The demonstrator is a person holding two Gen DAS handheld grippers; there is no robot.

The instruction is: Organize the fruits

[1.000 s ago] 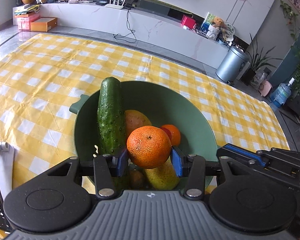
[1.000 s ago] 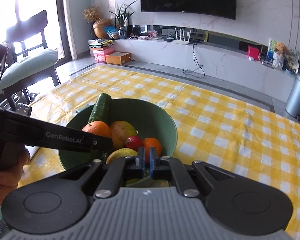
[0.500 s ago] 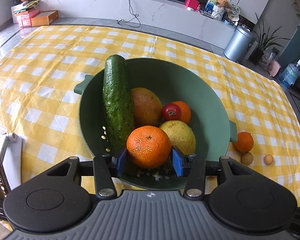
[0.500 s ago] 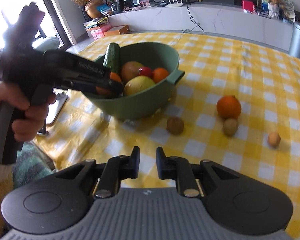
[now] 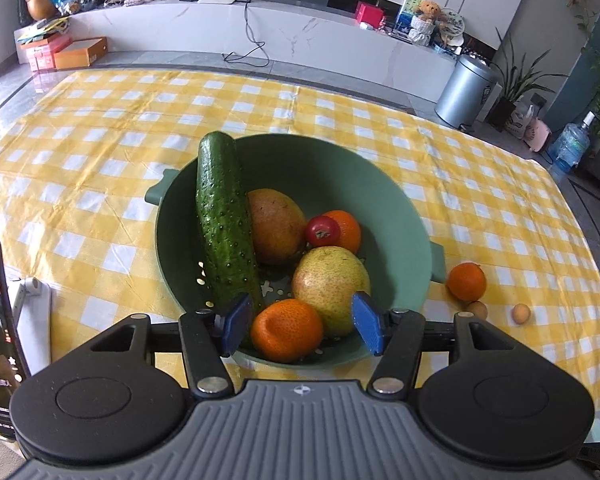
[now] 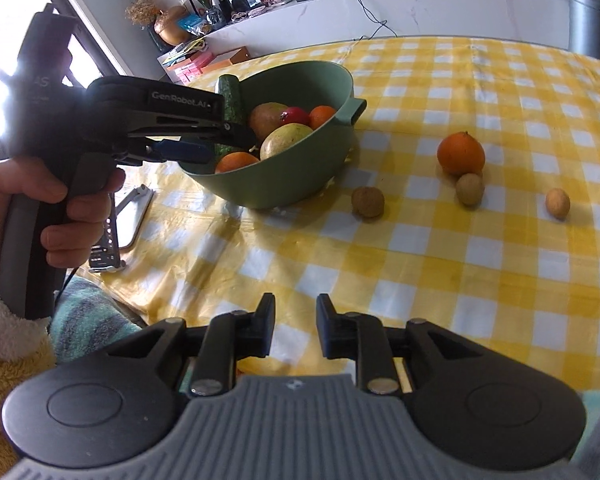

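The left gripper [image 5: 300, 322] jaws have just been opening, releasing the orange [image 5: 287, 330] into the green bowl [image 5: 384, 196] beside the cucumber [image 5: 224, 216]. The right gripper [image 6: 296, 326] jaws, slightly parted and empty, face the loose orange [image 6: 461, 153] right of the bowl.

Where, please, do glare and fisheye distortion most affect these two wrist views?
Right wrist view: daylight from the window blows out the upper left, leaving the black handheld left gripper backlit and dark. Left wrist view: even light, soft shine on the dark green bumpy cucumber; the yellow checked tablecloth bows toward the edges. Both stay sharp.
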